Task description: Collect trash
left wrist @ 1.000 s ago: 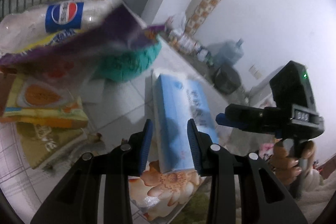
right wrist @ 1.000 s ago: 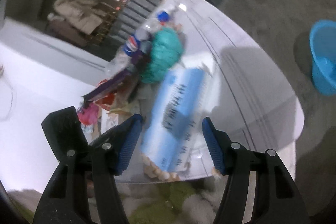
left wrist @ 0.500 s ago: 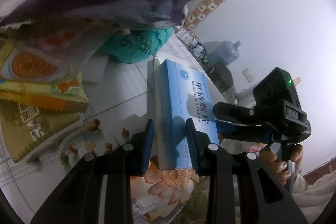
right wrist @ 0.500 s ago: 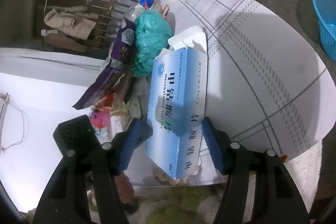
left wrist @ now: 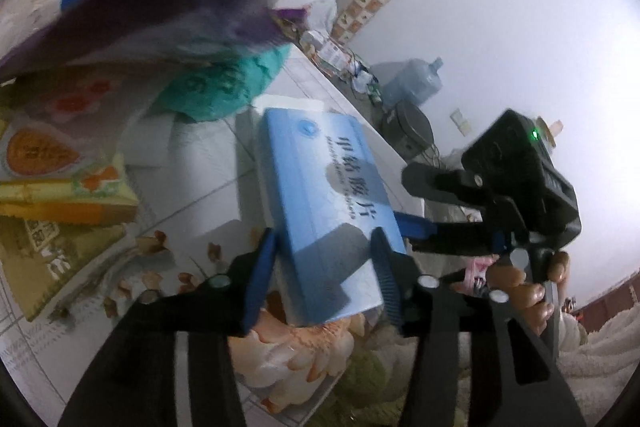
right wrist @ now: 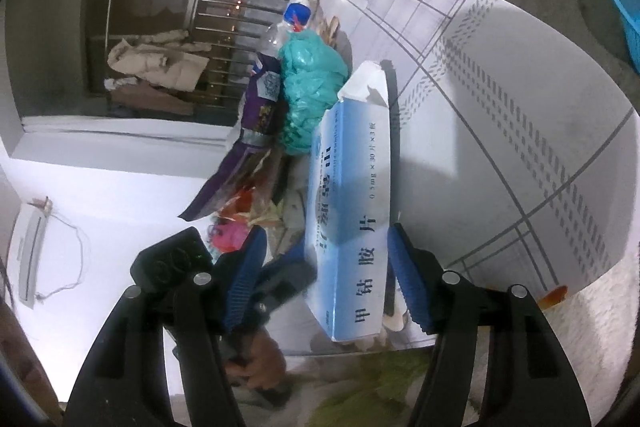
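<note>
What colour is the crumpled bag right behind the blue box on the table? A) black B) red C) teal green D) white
C: the crumpled plastic bag lying just past the far end of the blue box is teal green, and the left wrist view shows the same colour.

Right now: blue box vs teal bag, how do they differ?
The blue box is rigid, rectangular and printed, with an end flap open; the teal bag is a soft crumpled lump. The box lies between both grippers' fingers; the bag sits beyond them, against the purple wrapper. Both rest on the table.
</note>
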A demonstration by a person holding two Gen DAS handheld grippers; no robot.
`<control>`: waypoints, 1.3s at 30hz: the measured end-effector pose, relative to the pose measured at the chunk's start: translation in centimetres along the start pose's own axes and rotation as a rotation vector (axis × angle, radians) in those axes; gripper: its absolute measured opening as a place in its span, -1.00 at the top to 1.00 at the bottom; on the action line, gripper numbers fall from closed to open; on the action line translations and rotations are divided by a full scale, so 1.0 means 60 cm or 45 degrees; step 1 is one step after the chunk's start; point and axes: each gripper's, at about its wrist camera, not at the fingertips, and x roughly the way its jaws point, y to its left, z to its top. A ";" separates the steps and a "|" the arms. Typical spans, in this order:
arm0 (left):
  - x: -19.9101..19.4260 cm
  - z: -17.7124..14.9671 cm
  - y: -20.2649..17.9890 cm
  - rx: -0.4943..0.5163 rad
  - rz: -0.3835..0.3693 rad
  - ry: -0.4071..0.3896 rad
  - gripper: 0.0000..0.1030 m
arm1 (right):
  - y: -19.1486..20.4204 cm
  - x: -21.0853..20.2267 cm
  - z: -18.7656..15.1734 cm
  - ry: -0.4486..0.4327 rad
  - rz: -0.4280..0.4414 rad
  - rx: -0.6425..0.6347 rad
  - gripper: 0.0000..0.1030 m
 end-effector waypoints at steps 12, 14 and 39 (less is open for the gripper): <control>0.060 0.007 -0.085 0.222 0.256 0.152 -0.66 | 0.001 0.002 -0.002 0.022 0.073 0.019 -0.19; 0.066 0.007 -0.081 0.193 0.261 0.149 -0.62 | 0.002 -0.001 -0.003 0.020 0.086 0.014 -0.19; -0.039 -0.014 -0.069 0.218 0.068 -0.132 -0.51 | 0.032 0.006 0.010 -0.034 -0.105 -0.132 0.38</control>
